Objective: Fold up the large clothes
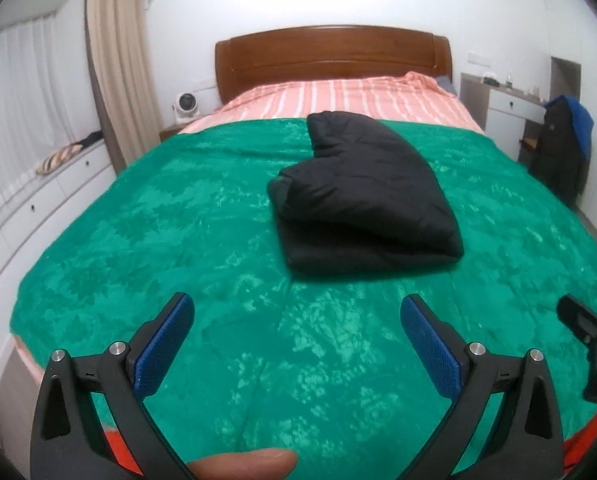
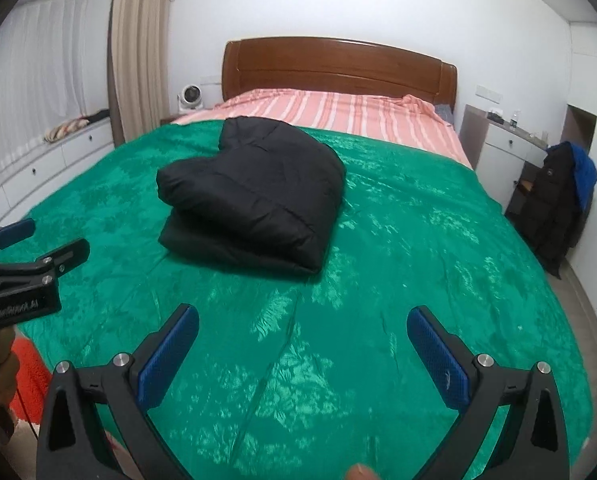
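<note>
A black padded jacket (image 1: 362,196) lies folded into a thick bundle in the middle of the green blanket (image 1: 178,232); it also shows in the right wrist view as the jacket (image 2: 254,196) on the blanket (image 2: 418,240). My left gripper (image 1: 297,312) hovers open over the blanket's near part, well short of the jacket, with nothing between its blue pads. My right gripper (image 2: 303,324) is open too, empty, short of the jacket and to its right. The left gripper (image 2: 38,240) shows at the right view's left edge, and the right gripper's finger (image 1: 578,316) at the left view's right edge.
The bed has a wooden headboard (image 1: 332,56) and a pink striped sheet (image 1: 338,98). White drawers (image 1: 38,208) run along the left wall under curtains. A desk (image 2: 510,140) and a chair draped with dark and blue clothes (image 2: 554,200) stand on the right. A small fan (image 2: 189,97) sits by the headboard.
</note>
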Motion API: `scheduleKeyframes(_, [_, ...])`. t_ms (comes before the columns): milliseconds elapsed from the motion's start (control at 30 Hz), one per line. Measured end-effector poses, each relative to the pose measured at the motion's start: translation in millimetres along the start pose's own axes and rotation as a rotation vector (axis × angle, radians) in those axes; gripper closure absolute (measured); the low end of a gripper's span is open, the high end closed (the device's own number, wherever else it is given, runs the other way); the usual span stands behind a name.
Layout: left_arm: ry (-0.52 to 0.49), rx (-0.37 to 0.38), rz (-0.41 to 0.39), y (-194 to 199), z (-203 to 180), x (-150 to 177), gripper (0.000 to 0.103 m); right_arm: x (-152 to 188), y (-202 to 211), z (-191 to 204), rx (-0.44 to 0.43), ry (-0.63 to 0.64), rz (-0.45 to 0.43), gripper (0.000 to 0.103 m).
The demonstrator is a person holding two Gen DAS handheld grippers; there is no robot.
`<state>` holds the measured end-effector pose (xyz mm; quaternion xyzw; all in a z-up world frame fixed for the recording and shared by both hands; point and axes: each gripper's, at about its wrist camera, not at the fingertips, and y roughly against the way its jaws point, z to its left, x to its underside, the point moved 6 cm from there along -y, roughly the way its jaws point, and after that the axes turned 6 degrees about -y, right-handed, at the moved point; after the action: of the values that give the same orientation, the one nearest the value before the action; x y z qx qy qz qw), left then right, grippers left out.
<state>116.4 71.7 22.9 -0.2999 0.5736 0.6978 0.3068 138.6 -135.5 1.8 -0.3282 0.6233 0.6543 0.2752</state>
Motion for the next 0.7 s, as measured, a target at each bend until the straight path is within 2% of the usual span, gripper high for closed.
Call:
scheduleKeyframes(267, [-0.053,0.041,0.062,20,-24,10,0.000,13,12,0,0.004,-0.035,0.083,0.000])
scheduleKeyframes(367, [-0.050,0.055,0.080,22,-30,12,0.000,14,16,3,-0.002,-0.028,0.089,0.000])
scheduleKeyframes(500, [-0.057,0.030,0.060,27,-29,9,0.000,8,25,4,0.016,-0.028,0.074,0.000])
scheduleKeyframes(700, [-0.043,0.011,0.043,31,-23,7,0.000,6,30,11,-0.003,-0.028,0.081,0.000])
